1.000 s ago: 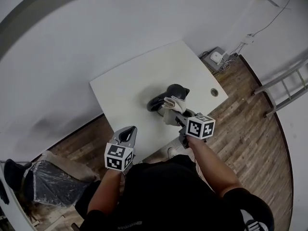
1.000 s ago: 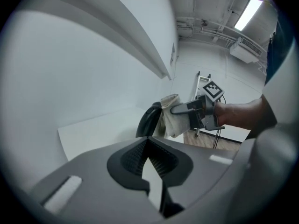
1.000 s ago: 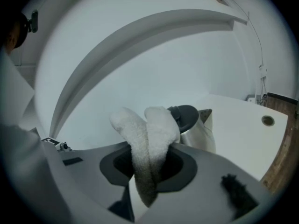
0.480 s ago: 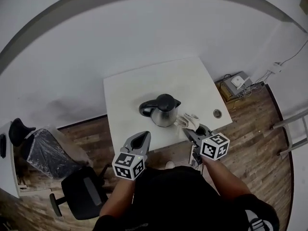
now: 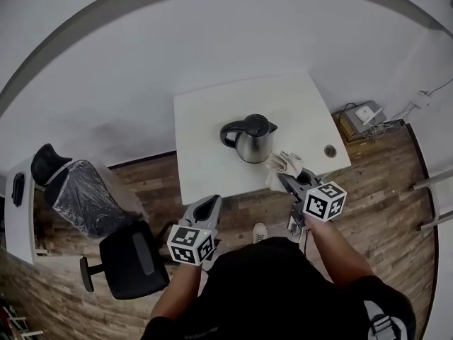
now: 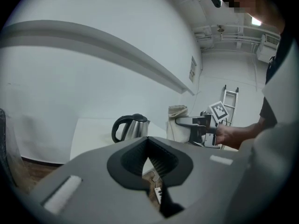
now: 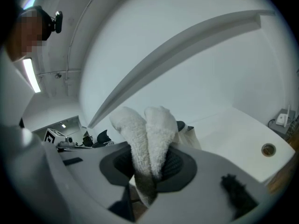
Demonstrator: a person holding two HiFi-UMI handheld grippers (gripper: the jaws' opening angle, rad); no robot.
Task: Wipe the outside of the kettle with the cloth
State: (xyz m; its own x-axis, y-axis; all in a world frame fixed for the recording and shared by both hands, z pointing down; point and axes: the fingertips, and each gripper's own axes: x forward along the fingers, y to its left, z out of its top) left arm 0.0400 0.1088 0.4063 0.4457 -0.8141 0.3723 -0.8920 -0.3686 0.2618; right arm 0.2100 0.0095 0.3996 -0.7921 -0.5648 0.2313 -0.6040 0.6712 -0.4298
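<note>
White table [image 5: 205, 119]: kettle [image 5: 253, 137] midway, clear of edges; right claw [image 5: 284, 176] clamps cloth [image 5: 285, 162] beside it; left claw [image 5: 209, 202] closed, empty.

White table [image 5: 205, 158] by white wall [image 5: 141, 62], wood floor [image 5: 386, 190], blk chair [image 5: 131, 261] at left.

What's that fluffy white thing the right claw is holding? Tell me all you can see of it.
It is a cloth, off-white and fluffy like towelling, folded so two rounded lobes stick up side by side. The right claw is shut on the fold, dark ribbed pads pressing both sides, with a tail hanging below. It is held beside the steel kettle, a gap between them.
</note>
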